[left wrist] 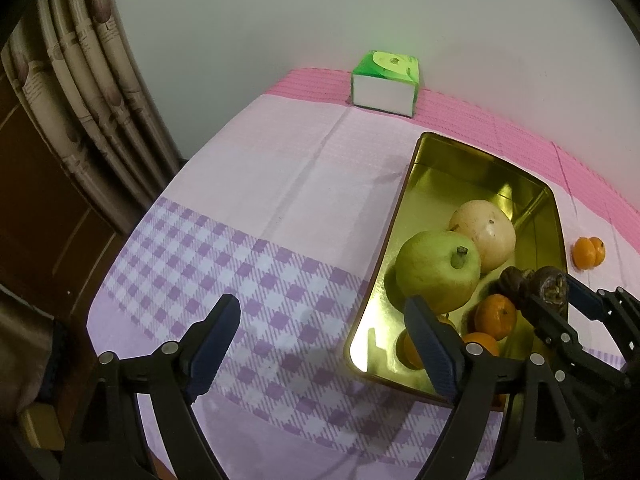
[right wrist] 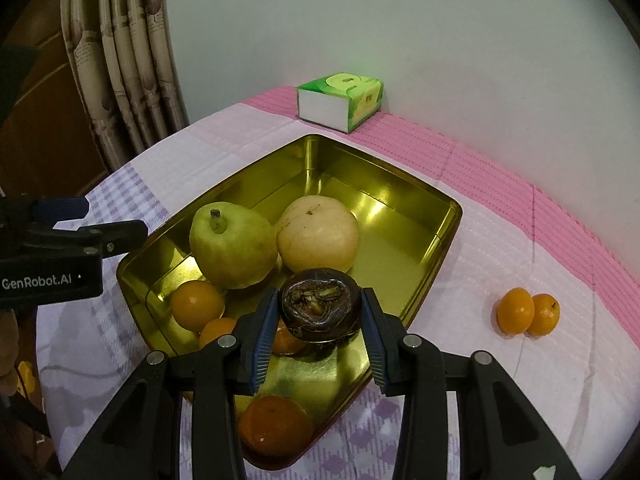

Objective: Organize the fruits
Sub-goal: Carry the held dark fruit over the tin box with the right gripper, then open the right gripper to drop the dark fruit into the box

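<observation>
A gold metal tray (right wrist: pixel 416 208) (left wrist: pixel 440 152) holds a green guava (right wrist: pixel 232 246) (left wrist: pixel 436 272), a pale round fruit (right wrist: pixel 318 232) (left wrist: pixel 486 232) and several small oranges (right wrist: pixel 198 306) (left wrist: pixel 496 316). My right gripper (right wrist: pixel 320 312) (left wrist: pixel 548 292) is shut on a dark brown wrinkled fruit (right wrist: pixel 320 308) (left wrist: pixel 536 284) and holds it over the tray. My left gripper (left wrist: pixel 324 340) is open and empty, low over the cloth at the tray's left edge; it also shows in the right wrist view (right wrist: pixel 100 220). Two small oranges (right wrist: pixel 528 312) (left wrist: pixel 588 252) lie on the cloth right of the tray.
A green and white tissue box (right wrist: pixel 340 100) (left wrist: pixel 386 82) stands at the table's back by the wall. The table has a pink and purple checked cloth (left wrist: pixel 248 208). Curtains (left wrist: pixel 80 80) hang past the table's left edge.
</observation>
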`<state>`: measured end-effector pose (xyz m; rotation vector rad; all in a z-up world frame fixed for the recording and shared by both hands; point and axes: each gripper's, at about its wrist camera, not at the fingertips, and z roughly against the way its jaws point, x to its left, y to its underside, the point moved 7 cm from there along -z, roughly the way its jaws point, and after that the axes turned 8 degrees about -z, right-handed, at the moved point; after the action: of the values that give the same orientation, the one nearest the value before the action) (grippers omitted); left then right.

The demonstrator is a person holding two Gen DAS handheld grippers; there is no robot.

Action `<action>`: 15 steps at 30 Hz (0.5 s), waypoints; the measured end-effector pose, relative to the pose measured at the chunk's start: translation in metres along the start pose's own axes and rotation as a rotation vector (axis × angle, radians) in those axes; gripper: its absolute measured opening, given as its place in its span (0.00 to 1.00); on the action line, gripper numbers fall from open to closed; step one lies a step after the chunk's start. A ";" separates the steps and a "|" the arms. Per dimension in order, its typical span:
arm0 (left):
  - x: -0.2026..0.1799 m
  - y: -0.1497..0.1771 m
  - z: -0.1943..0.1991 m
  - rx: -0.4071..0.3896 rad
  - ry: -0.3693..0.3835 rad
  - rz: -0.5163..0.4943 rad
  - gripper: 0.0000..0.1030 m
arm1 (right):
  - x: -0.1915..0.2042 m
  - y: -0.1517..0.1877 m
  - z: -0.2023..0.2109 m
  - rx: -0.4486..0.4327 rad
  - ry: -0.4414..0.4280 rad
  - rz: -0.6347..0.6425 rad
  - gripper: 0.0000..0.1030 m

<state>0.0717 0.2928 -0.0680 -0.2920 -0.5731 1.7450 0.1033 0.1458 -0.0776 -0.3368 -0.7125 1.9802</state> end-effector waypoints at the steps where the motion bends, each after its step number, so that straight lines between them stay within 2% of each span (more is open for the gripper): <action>1: 0.000 0.000 0.000 0.001 0.001 0.000 0.82 | 0.000 0.000 0.000 0.003 -0.002 -0.003 0.37; 15: -0.003 0.002 0.000 0.004 0.002 -0.005 0.82 | -0.003 0.004 -0.003 0.013 -0.015 -0.030 0.39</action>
<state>0.0711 0.2892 -0.0696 -0.2893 -0.5678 1.7407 0.1031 0.1429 -0.0826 -0.3024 -0.7093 1.9604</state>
